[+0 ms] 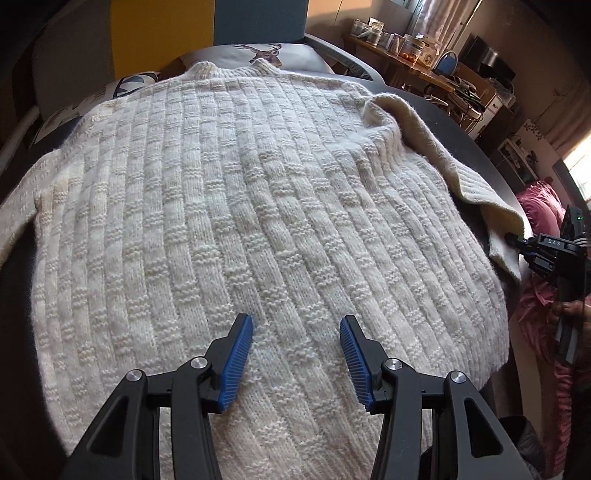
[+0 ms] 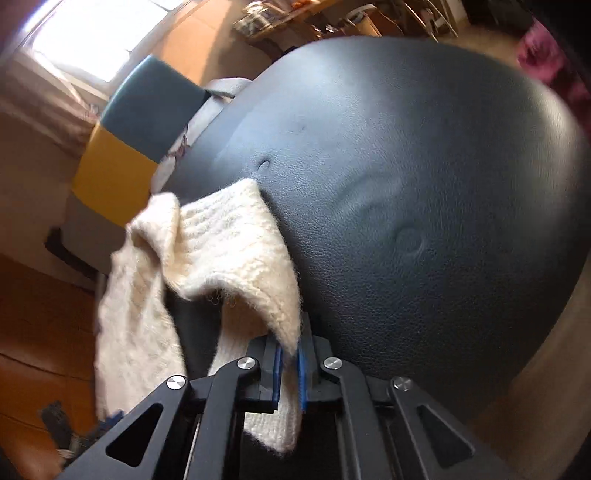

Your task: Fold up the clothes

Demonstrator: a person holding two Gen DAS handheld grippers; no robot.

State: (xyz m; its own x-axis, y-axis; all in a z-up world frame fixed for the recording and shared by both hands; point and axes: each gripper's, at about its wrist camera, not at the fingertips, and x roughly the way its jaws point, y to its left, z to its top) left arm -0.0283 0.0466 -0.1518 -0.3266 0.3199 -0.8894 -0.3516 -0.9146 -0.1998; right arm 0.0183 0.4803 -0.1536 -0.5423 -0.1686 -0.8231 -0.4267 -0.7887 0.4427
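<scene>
A cream knitted sweater point(image 1: 236, 206) lies flat on a dark leather surface point(image 1: 491, 166), collar at the far end. My left gripper point(image 1: 296, 332) hovers open above the sweater's lower middle, nothing between its blue pads. The right sleeve point(image 1: 443, 155) runs toward the right edge. There my right gripper point(image 1: 517, 242), held by a hand, pinches the cuff. In the right wrist view my right gripper point(image 2: 290, 354) is shut on the sleeve cuff point(image 2: 229, 251), which is lifted off the black leather point(image 2: 424, 184) and drapes to the left.
Patterned cushions point(image 1: 258, 55) lie beyond the collar, with a yellow and blue panel point(image 1: 207, 29) behind. A cluttered wooden table point(image 1: 406, 51) stands far right. Pink fabric point(image 1: 539, 206) lies past the surface's right edge.
</scene>
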